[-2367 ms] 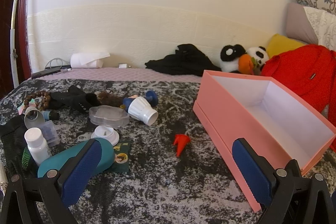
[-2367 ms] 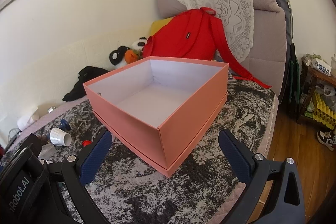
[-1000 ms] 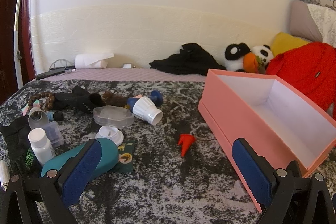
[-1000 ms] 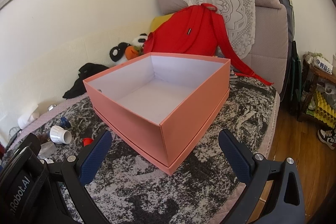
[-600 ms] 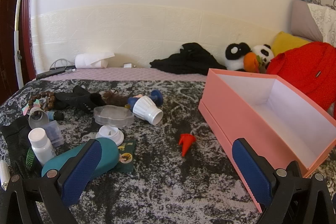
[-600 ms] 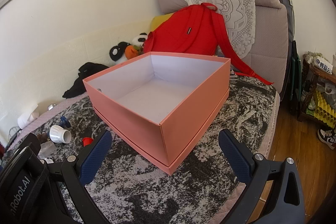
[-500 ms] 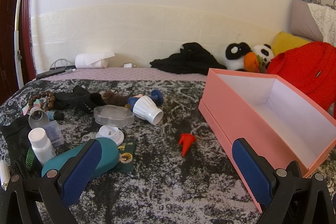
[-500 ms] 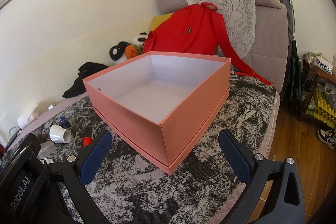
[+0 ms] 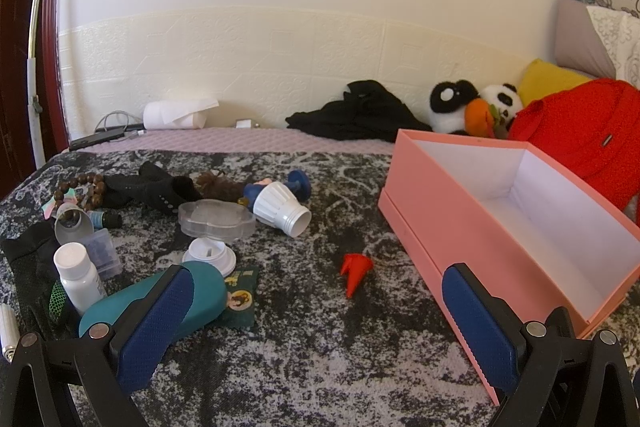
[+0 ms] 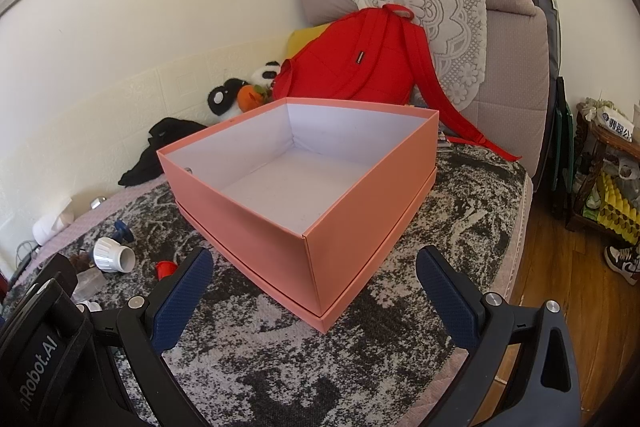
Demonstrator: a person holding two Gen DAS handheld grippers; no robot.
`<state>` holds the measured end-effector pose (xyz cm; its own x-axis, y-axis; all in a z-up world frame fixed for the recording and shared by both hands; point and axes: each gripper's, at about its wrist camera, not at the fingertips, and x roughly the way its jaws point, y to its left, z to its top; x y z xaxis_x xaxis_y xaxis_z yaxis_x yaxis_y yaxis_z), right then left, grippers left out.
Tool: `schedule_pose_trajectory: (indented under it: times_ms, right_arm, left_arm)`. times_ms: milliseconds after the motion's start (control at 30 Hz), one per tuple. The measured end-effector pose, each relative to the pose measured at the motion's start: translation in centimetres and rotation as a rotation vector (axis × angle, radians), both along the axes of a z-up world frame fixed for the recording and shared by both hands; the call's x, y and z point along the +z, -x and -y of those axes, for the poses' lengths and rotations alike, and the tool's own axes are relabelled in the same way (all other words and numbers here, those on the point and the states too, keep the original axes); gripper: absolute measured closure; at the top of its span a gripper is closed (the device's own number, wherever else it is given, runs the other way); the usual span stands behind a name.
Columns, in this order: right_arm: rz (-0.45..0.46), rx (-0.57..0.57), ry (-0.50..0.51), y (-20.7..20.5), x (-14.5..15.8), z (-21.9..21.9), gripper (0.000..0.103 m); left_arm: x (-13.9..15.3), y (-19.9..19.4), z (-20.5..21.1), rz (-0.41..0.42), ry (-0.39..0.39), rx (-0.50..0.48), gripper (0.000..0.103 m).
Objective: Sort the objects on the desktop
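The pink box [image 10: 360, 211] sits open on the bed, straight ahead of the right gripper [image 10: 312, 291], its near corner reaching in between the two blue fingers [image 10: 182, 297] without touching either. In the left wrist view the same pink box [image 9: 432, 223] lies to the right, its front wall passing behind the right-hand finger. It is salmon pink outside, white inside, with nothing in it, and stands in a shallow pink tray of the same colour.

The loose things lie left of the box on the grey-and-black mottled bedspread [image 9: 320, 347]. A small red cone [image 9: 356, 273] lies ahead of the left gripper [image 9: 316, 331], roughly midway between its fingers [image 9: 154, 323] and well beyond their tips. A teal case [image 9: 208, 291] lies behind the left-hand finger, on a dark green card [image 9: 240, 301]. Nearby are a white bottle [image 9: 78, 281], a clear lid [image 9: 216, 219], a white cup [image 9: 280, 209] on its side, and a bead bracelet [image 9: 80, 183].

Both grippers stand wide open, holding nothing.

A red backpack [image 10: 360, 67] leans behind the box.
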<state>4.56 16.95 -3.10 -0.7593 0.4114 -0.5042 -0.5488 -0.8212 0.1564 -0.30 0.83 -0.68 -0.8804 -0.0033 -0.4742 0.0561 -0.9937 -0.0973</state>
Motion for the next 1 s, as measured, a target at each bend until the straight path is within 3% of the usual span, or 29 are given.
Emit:
schedule_pose_trajectory:
  times_ms: [567, 1000]
  right_arm:
    - [0.001, -0.004, -0.009, 0.1, -0.1, 0.0, 0.000]
    - [-0.053, 0.095, -0.151, -0.3, 0.8, 3.3, 0.000]
  left_arm:
    - [-0.1, 0.2, -0.1, -0.001, 0.008, 0.004, 0.000]
    - [0.5, -0.3, 2.3, -0.005, 0.068, 0.098, 0.000]
